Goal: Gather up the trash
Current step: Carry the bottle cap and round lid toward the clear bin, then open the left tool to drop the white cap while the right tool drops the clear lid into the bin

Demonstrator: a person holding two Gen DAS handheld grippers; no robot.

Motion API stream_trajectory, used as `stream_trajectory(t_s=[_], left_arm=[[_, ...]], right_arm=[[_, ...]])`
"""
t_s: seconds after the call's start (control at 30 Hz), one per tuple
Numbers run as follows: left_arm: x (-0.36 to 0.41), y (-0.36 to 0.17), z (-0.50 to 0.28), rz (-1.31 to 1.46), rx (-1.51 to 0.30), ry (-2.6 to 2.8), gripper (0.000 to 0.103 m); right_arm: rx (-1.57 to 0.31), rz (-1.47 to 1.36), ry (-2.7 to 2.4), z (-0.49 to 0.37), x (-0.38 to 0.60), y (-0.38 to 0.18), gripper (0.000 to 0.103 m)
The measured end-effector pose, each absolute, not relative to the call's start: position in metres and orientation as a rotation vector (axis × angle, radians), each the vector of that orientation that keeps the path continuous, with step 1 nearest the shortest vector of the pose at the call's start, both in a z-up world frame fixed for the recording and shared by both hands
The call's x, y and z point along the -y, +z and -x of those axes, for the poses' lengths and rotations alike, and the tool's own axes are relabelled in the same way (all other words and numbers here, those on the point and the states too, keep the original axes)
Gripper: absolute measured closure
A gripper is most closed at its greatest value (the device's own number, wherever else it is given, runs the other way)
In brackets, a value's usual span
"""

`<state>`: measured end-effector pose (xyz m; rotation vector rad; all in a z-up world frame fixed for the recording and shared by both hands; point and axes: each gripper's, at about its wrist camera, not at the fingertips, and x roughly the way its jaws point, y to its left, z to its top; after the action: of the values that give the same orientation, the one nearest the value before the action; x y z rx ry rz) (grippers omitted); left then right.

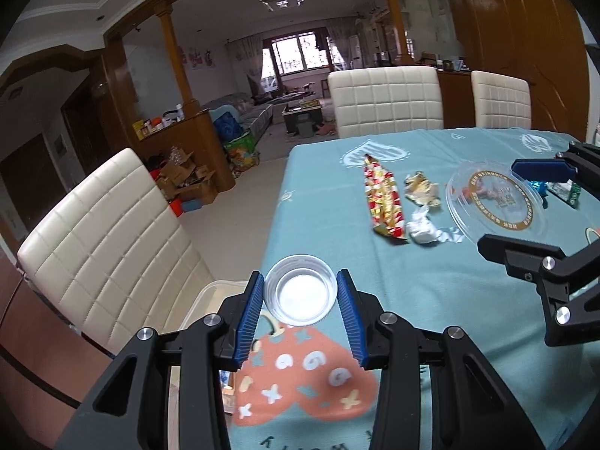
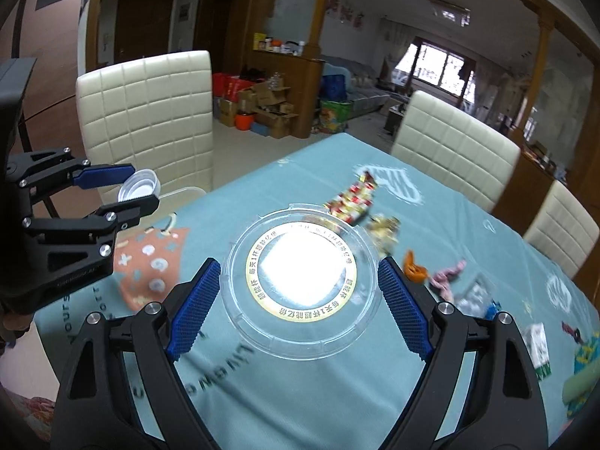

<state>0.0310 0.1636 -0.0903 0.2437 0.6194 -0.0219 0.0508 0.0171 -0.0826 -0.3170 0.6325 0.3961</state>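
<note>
I see a teal tablecloth [image 1: 468, 273] printed with white hearts and a salmon heart patch. My left tool [image 1: 300, 296] has blue ribbed pads on black arms. The clear lid [image 2: 298, 281] carries a gold ring. The wrapper [image 1: 384, 197] is red, gold and white.

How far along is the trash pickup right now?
Nothing visibly binned yet. In hand: the left tool grips a small clear cup, and the right tool straddles the clear round lid; whether it is gripped is unclear. Left on the tablecloth: the red-gold wrapper, crumpled white wrapper, orange scrap and other small scraps.
</note>
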Motion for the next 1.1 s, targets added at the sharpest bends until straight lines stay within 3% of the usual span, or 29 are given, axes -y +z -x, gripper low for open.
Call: stream_trajectory(t_s=[1.1], left_arm=[[-0.322,-0.148,-0.109,-0.090,-0.779,0.251,0.063]], right_arm=[[-0.648,0.500,0.637,-0.159,-0.206,-0.125,0.019]])
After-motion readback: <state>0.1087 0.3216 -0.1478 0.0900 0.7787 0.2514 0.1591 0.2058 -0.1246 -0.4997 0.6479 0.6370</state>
